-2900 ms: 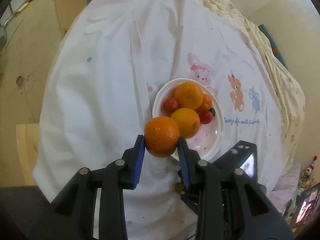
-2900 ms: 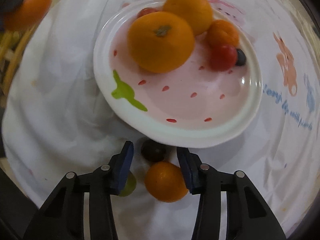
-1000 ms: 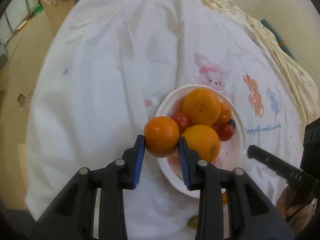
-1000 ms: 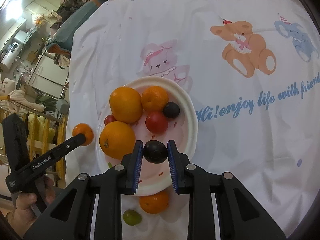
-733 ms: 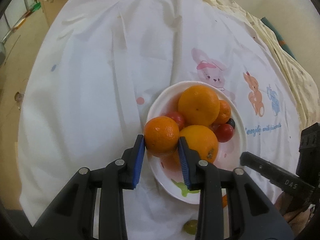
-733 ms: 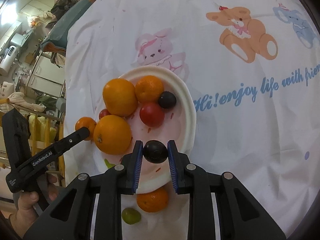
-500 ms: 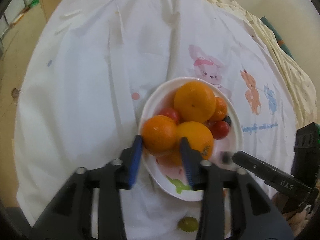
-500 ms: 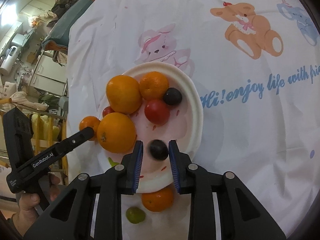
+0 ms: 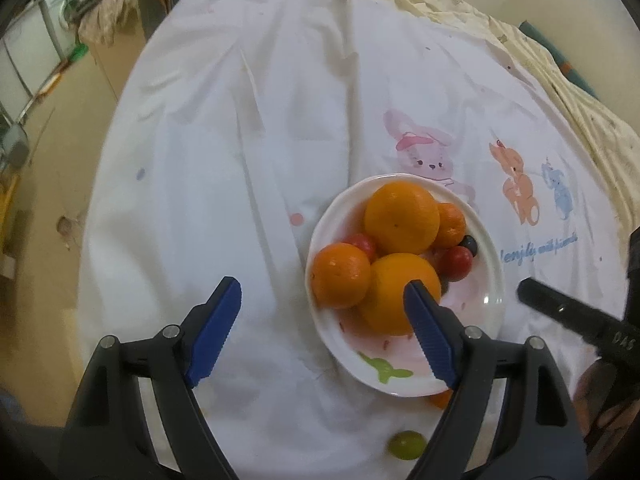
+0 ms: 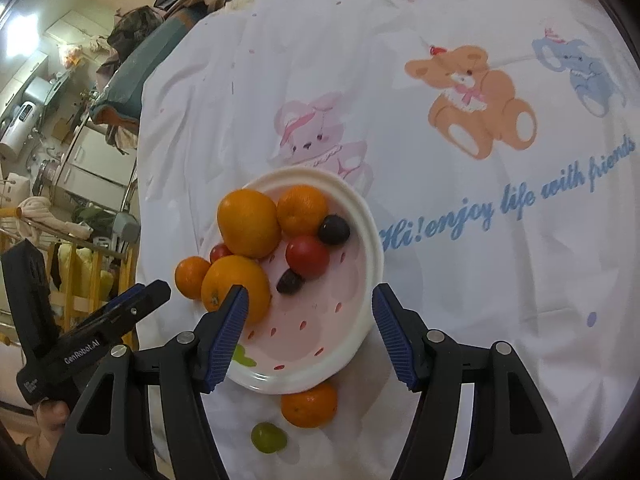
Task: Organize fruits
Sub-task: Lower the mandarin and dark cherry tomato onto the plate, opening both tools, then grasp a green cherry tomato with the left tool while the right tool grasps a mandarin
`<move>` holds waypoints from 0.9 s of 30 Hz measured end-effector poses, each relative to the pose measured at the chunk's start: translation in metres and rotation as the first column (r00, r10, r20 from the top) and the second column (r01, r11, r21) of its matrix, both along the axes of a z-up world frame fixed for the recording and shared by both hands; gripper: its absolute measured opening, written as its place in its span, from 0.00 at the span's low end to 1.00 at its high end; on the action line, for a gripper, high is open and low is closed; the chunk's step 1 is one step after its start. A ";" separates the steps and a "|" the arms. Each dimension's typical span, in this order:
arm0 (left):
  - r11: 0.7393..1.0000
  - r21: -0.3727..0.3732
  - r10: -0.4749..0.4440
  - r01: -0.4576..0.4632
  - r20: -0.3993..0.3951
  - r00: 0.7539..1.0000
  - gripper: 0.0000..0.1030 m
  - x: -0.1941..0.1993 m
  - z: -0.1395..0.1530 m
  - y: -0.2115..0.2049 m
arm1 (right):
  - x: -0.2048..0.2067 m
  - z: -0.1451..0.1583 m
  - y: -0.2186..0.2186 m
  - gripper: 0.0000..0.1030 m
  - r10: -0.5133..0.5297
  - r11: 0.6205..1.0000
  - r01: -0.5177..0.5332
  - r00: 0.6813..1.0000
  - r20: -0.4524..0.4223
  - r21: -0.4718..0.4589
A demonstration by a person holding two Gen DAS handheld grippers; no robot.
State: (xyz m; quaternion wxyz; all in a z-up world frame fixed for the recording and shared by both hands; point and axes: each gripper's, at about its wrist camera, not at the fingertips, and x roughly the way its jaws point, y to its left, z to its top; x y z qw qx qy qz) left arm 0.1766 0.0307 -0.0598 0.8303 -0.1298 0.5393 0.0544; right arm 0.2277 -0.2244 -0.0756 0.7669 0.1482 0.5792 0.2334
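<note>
Both grippers (left (image 9: 324, 332), right (image 10: 308, 334)) just opened, empty, over fruit-crowded plate (image 10: 360, 344); green grape (image 10: 269, 437) outside.

Both wrist fisheyes look steeply down from close above. Left wrist views from the plate's (image 9: 494, 280) left, right wrist from its near edge. Both share the plate (image 10: 370, 240) on the white cartoon-print cloth (image 9: 240, 140).

Soft indoor light; fisheye edges perhaps blurred.

Glossy glazed plate (image 10: 362, 216), creased matt cloth (image 9: 240, 120), dimpled orange (image 9: 340, 274)
</note>
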 end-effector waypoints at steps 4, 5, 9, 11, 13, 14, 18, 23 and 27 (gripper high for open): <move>0.999 0.028 -0.023 0.023 0.003 1.000 0.78 -0.002 0.005 -0.004 | -0.005 0.011 0.007 0.70 0.039 0.998 -0.037 0.998 0.045 -0.043; 0.999 0.025 -0.028 0.028 0.005 1.000 0.78 -0.003 0.006 -0.005 | -0.008 0.014 0.008 0.71 0.044 0.998 -0.041 0.997 0.059 -0.053; 0.998 0.045 -0.035 0.034 0.020 0.999 0.78 -0.005 0.016 -0.009 | -0.015 0.020 0.012 0.71 0.050 0.997 -0.045 0.996 0.074 -0.067; 0.998 0.060 -0.035 0.033 0.025 0.999 0.78 -0.008 0.020 -0.012 | -0.019 0.021 0.010 0.71 0.050 0.997 -0.045 0.996 0.074 -0.065; 0.995 0.095 -0.038 0.035 0.025 0.999 0.78 -0.011 0.024 -0.014 | -0.023 0.022 0.007 0.71 0.041 0.997 -0.036 0.996 0.074 -0.069; 0.994 0.106 -0.036 0.033 0.028 0.999 0.78 -0.013 0.025 -0.014 | -0.025 0.022 0.004 0.71 0.035 0.997 -0.030 0.997 0.072 -0.071; 0.994 0.102 -0.037 0.034 0.027 0.999 0.78 -0.019 0.029 -0.011 | -0.037 0.026 -0.006 0.71 0.007 0.996 0.000 0.997 0.079 -0.088; 0.997 0.032 -0.075 0.075 0.013 0.997 0.78 -0.027 0.035 -0.014 | -0.054 0.034 -0.019 0.71 -0.038 0.998 0.043 0.996 0.079 -0.053; 0.997 0.009 -0.081 0.081 0.040 0.996 0.78 -0.036 0.046 -0.017 | -0.069 0.039 -0.028 0.71 -0.070 0.996 0.074 0.994 0.079 -0.041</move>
